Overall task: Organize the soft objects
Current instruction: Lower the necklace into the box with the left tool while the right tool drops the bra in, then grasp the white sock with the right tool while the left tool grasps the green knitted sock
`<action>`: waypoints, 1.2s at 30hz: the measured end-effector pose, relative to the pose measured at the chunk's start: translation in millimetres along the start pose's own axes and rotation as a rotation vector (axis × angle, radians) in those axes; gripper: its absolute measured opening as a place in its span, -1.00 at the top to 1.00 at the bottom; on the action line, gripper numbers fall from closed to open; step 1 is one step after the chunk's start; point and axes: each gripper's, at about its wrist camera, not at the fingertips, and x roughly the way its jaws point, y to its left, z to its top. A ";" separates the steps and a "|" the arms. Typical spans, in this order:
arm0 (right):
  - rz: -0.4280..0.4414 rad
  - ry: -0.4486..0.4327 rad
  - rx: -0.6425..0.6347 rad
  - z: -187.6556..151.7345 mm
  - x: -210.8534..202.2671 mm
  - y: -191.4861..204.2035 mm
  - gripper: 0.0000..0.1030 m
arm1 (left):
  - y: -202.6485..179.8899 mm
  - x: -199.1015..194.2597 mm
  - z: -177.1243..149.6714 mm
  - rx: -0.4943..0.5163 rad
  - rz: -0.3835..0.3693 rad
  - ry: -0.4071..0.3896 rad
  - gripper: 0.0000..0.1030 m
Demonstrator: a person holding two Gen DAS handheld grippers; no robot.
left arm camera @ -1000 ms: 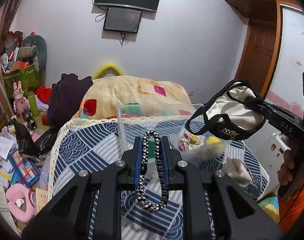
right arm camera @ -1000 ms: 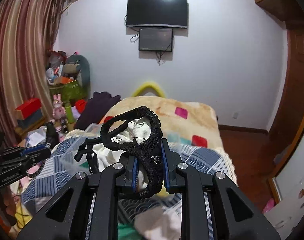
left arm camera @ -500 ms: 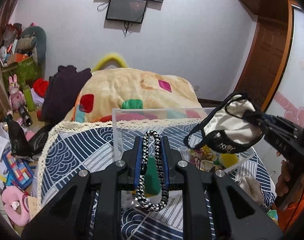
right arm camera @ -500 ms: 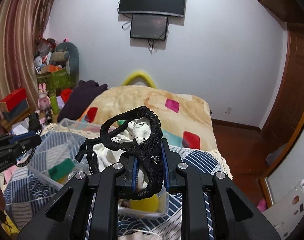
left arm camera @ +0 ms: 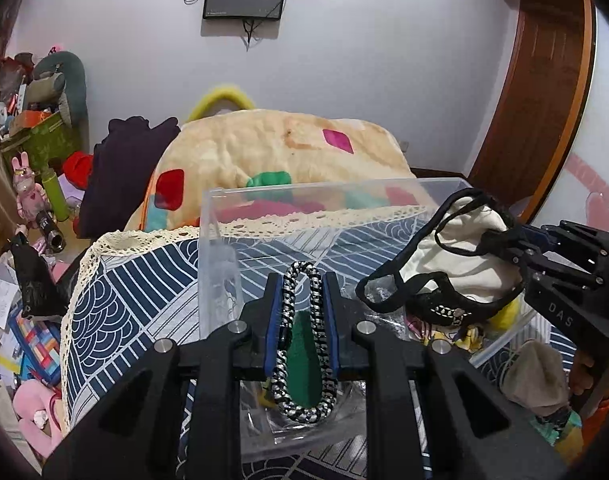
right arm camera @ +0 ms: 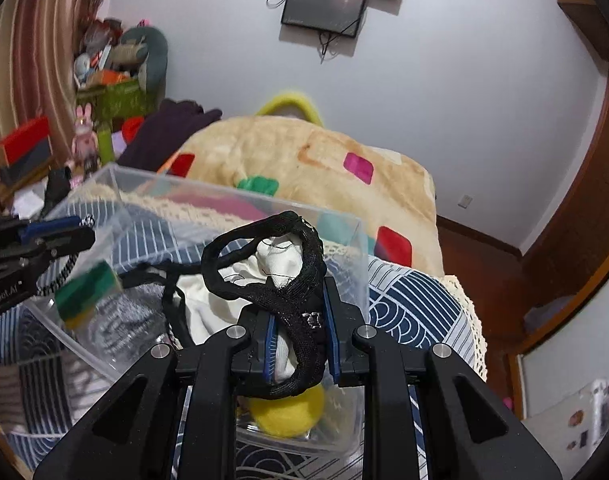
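Observation:
My left gripper [left arm camera: 302, 312] is shut on a black-and-white braided cord loop [left arm camera: 304, 360] and holds it over the clear plastic bin [left arm camera: 304, 194]. My right gripper [right arm camera: 298, 328] is shut on a black-and-white garment with black straps [right arm camera: 280, 268]; the garment also shows in the left wrist view [left arm camera: 456, 264], hanging above the bin's right side. In the bin lie a green sponge [left arm camera: 302, 364], also seen in the right wrist view [right arm camera: 86, 286], and a yellow ball [right arm camera: 286, 416]. The left gripper shows at the left edge of the right wrist view [right arm camera: 64, 232].
The bin [right arm camera: 232, 196] stands on a blue-and-white patterned cloth with lace edge [left arm camera: 116, 300]. A beige blanket with coloured patches [left arm camera: 284, 148] lies behind. A beige soft item [left arm camera: 536, 376] lies right of the bin. Toys and clutter [left arm camera: 24, 300] cover the floor at left.
Both grippers have moved forward and down over the bin, each still holding its item. The bin now fills the lower part of both views.

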 end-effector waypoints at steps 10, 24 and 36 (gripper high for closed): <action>0.026 0.005 -0.010 -1.8 -6.3 -5.0 0.08 | -5.3 -6.0 -3.0 0.020 0.020 -0.004 0.37; 0.059 -0.113 0.008 -9.5 -59.3 -12.9 -0.28 | -26.2 -56.1 -15.5 0.102 0.033 -0.064 -0.37; 0.089 -0.129 0.066 -42.1 -85.1 -23.8 -0.52 | -51.4 -82.1 -42.0 0.107 -0.014 -0.064 -0.87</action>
